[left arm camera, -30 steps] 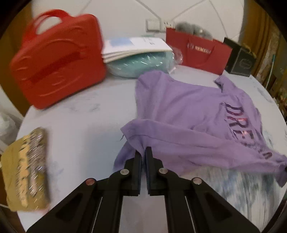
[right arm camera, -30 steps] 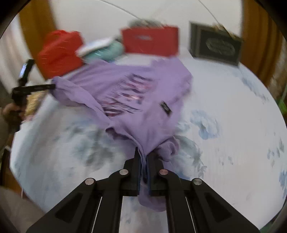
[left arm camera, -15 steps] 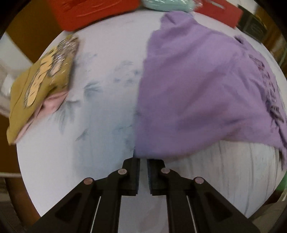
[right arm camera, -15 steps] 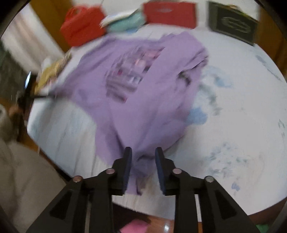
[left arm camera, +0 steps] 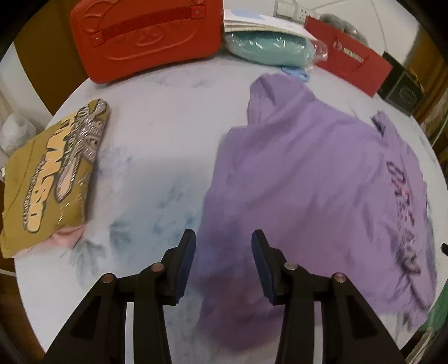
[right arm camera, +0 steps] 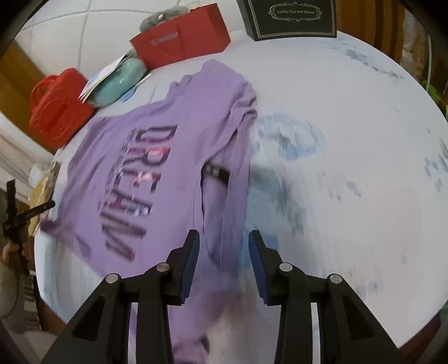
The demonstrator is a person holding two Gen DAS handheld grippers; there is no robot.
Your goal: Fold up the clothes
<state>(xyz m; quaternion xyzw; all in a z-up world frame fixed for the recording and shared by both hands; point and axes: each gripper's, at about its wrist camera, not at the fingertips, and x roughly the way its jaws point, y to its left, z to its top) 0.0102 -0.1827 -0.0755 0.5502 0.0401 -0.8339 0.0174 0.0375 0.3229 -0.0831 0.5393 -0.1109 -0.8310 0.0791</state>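
1. Black and blue-padded, the left gripper (left arm camera: 223, 246) is sitting at the bottom centre of its frame with its jaws spreading apart; purple cloth is lying between them, and the pads are not pressing on it.
2. The right gripper (right arm camera: 224, 245) is likewise opening at the bottom centre of its own view, with a fold of the same cloth lying loose between its fingers.
3. The purple T-shirt (left arm camera: 313, 179) is lying spread on the pale, blue-mottled tabletop (left arm camera: 156, 134), filling the right half of the left wrist view, its dark lettering (right arm camera: 131, 190) showing face up at the left centre of the right wrist view.
4. A folded mustard-yellow garment (left arm camera: 53, 182) is resting at the left edge, well apart from the shirt.
5. Along the top of the frame are standing a red case (left arm camera: 145, 36), a teal bundle (left arm camera: 268, 47) under papers, a red paper bag (left arm camera: 350, 64) and a black box (right arm camera: 291, 16).
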